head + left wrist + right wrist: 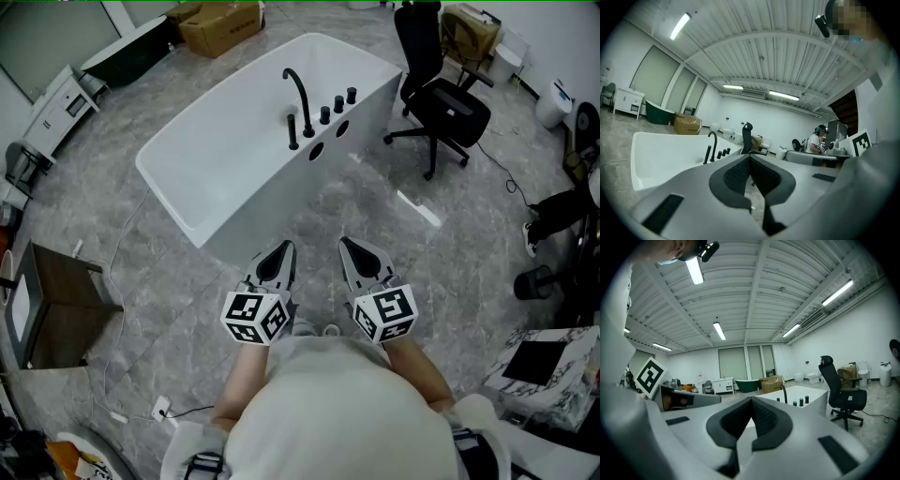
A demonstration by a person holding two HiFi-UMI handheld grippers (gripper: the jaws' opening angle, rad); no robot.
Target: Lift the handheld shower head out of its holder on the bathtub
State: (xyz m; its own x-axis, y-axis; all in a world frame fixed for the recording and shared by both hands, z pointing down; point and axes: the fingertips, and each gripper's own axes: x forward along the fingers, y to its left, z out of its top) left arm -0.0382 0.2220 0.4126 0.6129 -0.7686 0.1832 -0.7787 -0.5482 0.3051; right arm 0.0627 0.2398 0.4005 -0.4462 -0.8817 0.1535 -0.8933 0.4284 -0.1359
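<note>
Left grey two-jaw gripper and right grey two-jaw gripper sit side by side, jaws pressed together, nothing between them. Ahead stands a white freestanding bathtub. The slim black handheld shower head stands upright in its rim holder, well apart from both grippers, beside a black curved spout. A black office chair is beyond.

The bathtub looks glossy, smooth white. Its faucet is matt black, and the floor is grey marbled stone-look with slight sheen
</note>
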